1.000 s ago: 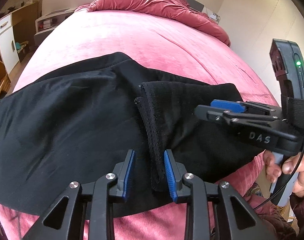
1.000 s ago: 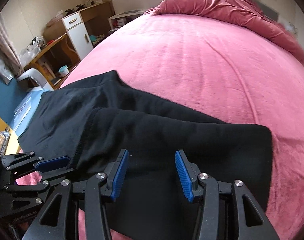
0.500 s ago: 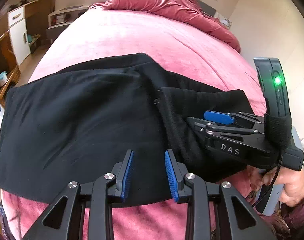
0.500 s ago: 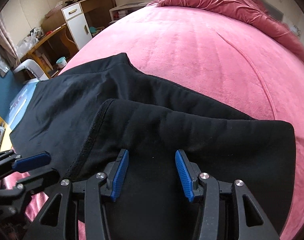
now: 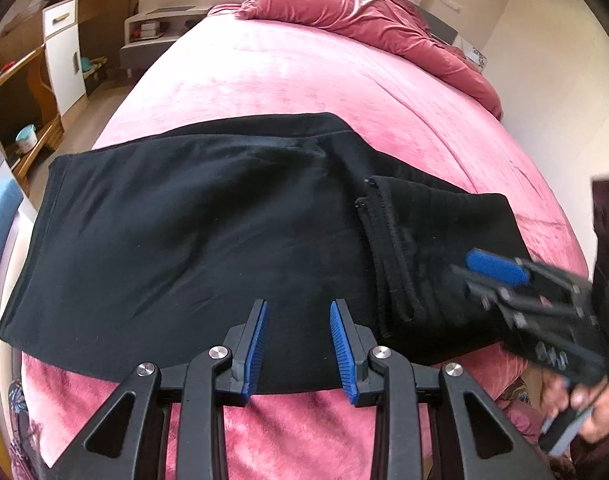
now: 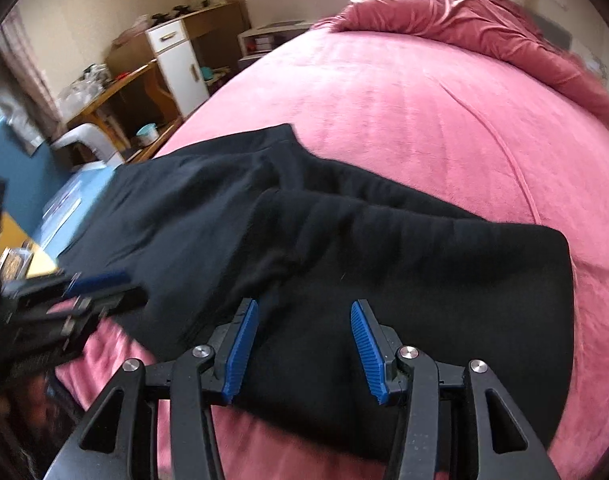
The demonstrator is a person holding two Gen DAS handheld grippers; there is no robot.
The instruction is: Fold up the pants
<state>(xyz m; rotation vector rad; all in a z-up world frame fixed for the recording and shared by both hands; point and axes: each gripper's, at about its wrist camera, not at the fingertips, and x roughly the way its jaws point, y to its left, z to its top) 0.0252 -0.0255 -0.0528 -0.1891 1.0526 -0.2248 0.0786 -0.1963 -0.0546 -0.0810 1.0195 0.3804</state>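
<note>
Black pants point(image 5: 208, 232) lie across the near part of a pink bed point(image 5: 304, 80), with one end folded over on the right, its hem point(image 5: 388, 256) on top. They also show in the right wrist view point(image 6: 344, 248). My left gripper point(image 5: 298, 344) is open and empty above the pants' near edge. My right gripper point(image 6: 304, 344) is open and empty over the folded part. The right gripper shows blurred at the right of the left wrist view point(image 5: 504, 280). The left gripper shows blurred at the left of the right wrist view point(image 6: 84, 292).
A crumpled red duvet point(image 5: 364, 12) lies at the bed's far end. A wooden desk and white cabinet point(image 5: 60, 52) stand left of the bed. A blue surface point(image 6: 8, 168) is at the left. A wall point(image 5: 564, 80) runs along the right.
Both grippers have drawn back toward the bed's near edge and stay open. The left gripper has shifted left along the pants. The pants have not moved.
</note>
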